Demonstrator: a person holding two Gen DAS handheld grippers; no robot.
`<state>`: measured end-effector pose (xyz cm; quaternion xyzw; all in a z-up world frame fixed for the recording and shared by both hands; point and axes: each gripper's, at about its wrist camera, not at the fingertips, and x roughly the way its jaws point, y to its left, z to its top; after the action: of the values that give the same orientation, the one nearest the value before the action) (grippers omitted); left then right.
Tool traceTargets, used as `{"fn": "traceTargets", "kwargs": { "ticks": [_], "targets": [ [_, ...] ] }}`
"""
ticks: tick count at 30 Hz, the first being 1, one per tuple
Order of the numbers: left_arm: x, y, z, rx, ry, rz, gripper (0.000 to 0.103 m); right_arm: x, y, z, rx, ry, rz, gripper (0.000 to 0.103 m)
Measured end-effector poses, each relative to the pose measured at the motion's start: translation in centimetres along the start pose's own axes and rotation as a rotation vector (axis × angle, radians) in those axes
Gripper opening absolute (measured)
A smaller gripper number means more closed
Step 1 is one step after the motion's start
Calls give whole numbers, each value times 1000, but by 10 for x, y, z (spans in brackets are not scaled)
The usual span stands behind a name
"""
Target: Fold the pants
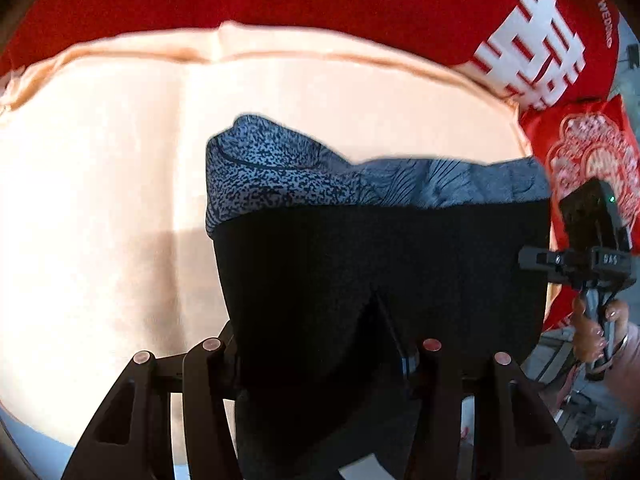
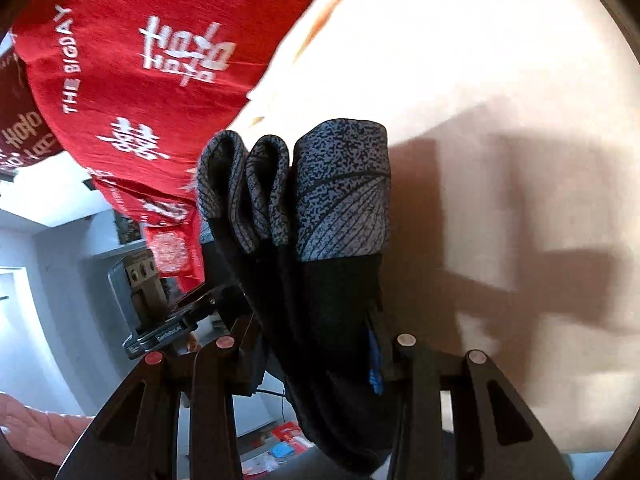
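The pants [image 1: 376, 248], black with a grey speckled and leaf-veined band at one end, hang between the two grippers above a pale peach bed sheet [image 1: 100, 184]. In the left wrist view the left gripper [image 1: 320, 344] has its jaws partly closed on the black cloth, which fills the gap between them and spreads up toward 12 o'clock, where the grey band lies in folds. The right gripper [image 1: 532, 260] shows at 3 o'clock in that view, at the cloth's far edge; its body carries small lettering too blurred to read, and the person's hand [image 1: 600, 332] grips its handle at 4 o'clock.

In the right wrist view the right gripper [image 2: 316, 344] likewise has its jaws partly closed on the black part of the pants [image 2: 340, 200], whose grey end stands in three upright folds toward 12 o'clock; a small blue tag [image 2: 375, 364] shows just inside the right jaw. The left gripper's body [image 2: 168, 332] lies at 8 o'clock, with a label that starts "Gen", the rest unclear.

A red cloth [image 2: 132, 60] covers the 10 to 11 o'clock area, printed in white with "THE BIGDAY" and double-happiness characters. In the left wrist view the same red cloth [image 1: 280, 4] runs along the top, with "WEDDING" at 1 o'clock.
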<state>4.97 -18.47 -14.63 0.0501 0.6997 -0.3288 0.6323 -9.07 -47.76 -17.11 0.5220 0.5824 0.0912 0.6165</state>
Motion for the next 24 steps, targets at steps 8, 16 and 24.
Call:
{"fn": "traceTargets", "kwargs": {
  "ticks": [8,16,24],
  "targets": [
    [5,20,-13,31,-120,105,91,9,-15,3,-32,-71,-124,59],
    [-9,15,-29,14,-129,222,91,-1,4,-17,-28,-162,-297,71],
    [-31,2,-68,60,-93,310,92,-20,20,-55,-44,-220,-523,81]
  ]
}}
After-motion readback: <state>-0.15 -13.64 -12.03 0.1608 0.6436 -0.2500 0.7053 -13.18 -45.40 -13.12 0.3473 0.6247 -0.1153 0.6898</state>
